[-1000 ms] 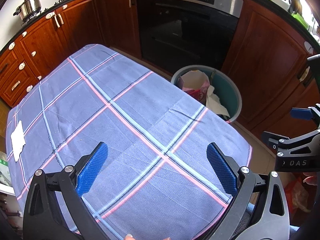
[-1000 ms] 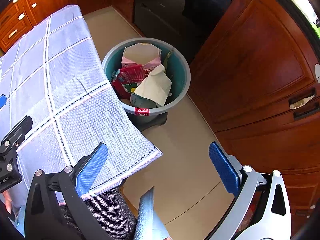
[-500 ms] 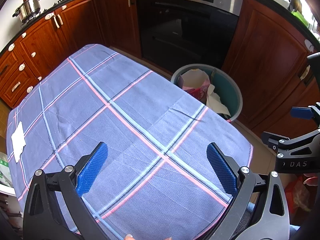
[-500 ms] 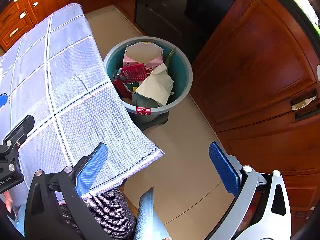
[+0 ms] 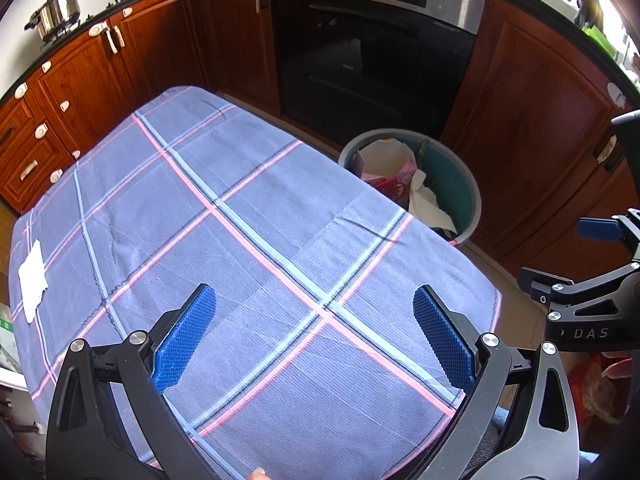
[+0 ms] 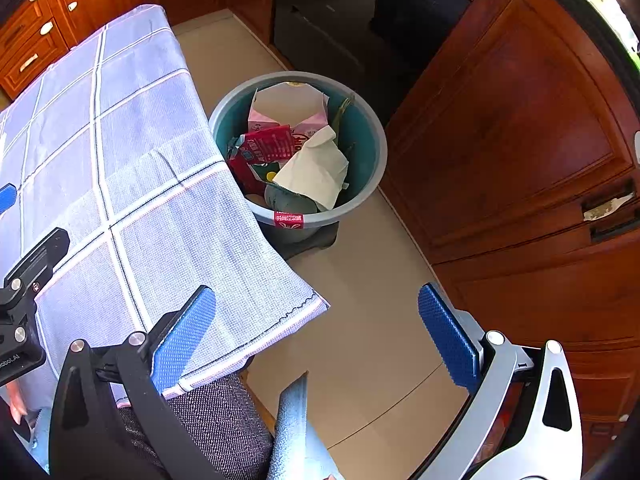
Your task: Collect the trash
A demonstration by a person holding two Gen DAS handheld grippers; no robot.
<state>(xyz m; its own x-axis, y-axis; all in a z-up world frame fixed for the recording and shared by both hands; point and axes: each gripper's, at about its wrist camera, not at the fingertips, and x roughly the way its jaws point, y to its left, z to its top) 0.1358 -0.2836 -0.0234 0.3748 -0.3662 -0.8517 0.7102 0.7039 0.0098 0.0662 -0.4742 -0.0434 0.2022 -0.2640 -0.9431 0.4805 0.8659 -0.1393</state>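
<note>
Hovering above the checked blue cloth on the tabletop, the left hand-held gripper has its blue pads spread wide with nothing between them. The right hand-held gripper hangs just past the tabletop's near corner over the beige floor, likewise released and empty. One white scrap of paper lies flat at the far left edge of the cloth. A teal bin stands on the floor beside the tabletop, holding a pink carton, a red packet and crumpled white paper.
</note>
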